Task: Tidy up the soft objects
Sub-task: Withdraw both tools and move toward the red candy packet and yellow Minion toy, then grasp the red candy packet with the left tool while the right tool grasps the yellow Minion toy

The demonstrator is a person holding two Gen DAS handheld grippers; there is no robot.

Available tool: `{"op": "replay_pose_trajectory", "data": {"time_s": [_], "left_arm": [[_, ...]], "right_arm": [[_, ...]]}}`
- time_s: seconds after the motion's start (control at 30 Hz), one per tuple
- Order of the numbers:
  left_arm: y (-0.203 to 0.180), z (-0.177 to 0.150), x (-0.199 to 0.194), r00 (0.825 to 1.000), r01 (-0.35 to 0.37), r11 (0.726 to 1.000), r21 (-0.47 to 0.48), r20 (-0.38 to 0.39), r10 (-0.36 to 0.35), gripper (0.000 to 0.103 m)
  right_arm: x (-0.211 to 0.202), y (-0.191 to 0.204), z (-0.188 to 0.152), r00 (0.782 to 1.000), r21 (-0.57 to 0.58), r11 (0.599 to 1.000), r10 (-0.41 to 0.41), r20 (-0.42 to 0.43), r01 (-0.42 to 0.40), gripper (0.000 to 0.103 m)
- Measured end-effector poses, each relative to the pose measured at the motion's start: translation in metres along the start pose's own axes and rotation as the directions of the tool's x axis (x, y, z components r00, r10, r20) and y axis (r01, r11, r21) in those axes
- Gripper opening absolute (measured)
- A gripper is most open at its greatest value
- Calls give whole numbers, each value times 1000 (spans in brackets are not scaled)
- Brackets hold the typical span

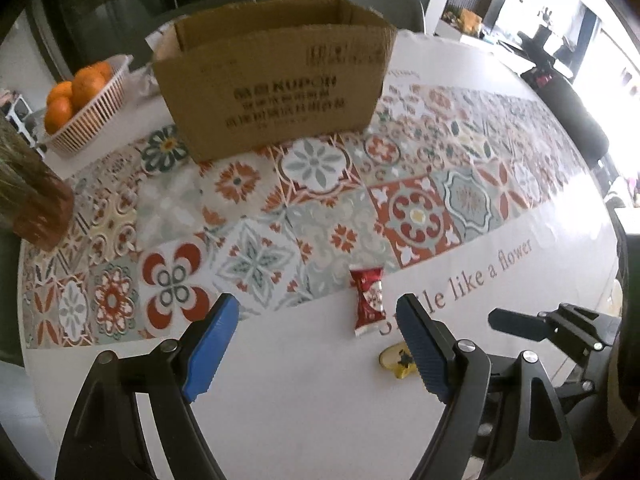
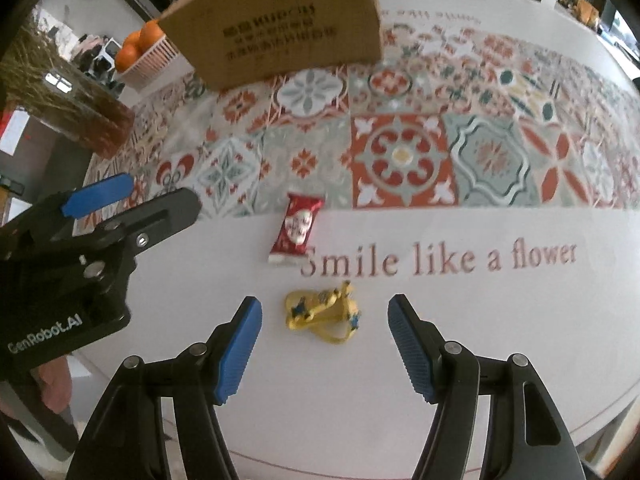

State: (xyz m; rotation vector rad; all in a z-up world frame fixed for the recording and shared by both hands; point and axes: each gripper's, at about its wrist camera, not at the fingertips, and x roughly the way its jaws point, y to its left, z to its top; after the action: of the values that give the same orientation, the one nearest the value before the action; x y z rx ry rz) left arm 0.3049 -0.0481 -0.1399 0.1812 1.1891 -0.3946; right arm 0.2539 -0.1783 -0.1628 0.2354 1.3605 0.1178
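A red and white snack packet (image 1: 368,300) lies on the white part of the tablecloth, just ahead of my open left gripper (image 1: 320,320); it also shows in the right wrist view (image 2: 297,227). A yellow patterned ribbon-like soft item (image 2: 324,314) lies crumpled between the fingers of my open right gripper (image 2: 325,320), a little ahead of the tips; in the left wrist view (image 1: 394,360) it is partly hidden by my right finger. An open cardboard box (image 1: 272,80) stands at the far side, also in the right wrist view (image 2: 280,20).
A pink basket of oranges (image 1: 86,110) sits left of the box. A brown pot with dry grass (image 1: 32,196) stands at the left edge. The other gripper (image 2: 100,216) shows at left in the right wrist view. Chairs stand behind the table.
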Motion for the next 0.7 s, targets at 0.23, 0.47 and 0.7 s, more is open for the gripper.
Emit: {"op": "replay_pose_trajectory", "data": {"time_s": [0.23,0.47,0.7], "left_arm": [[-2,-4,29,994,67,997,34,-87,-64,81],[-11,-1,55,984,119,991,56,-142,-110,77],[-23,4,74,981,122,989,81,-159,-108,75]], "right_arm": [[26,1,-13,998,40,998,43,-56,-41,67],[46,-6,-22,996,107,992,67,-64,-60,67],[55,-6,-27,999,136,990,42,-22,-38,67]]}}
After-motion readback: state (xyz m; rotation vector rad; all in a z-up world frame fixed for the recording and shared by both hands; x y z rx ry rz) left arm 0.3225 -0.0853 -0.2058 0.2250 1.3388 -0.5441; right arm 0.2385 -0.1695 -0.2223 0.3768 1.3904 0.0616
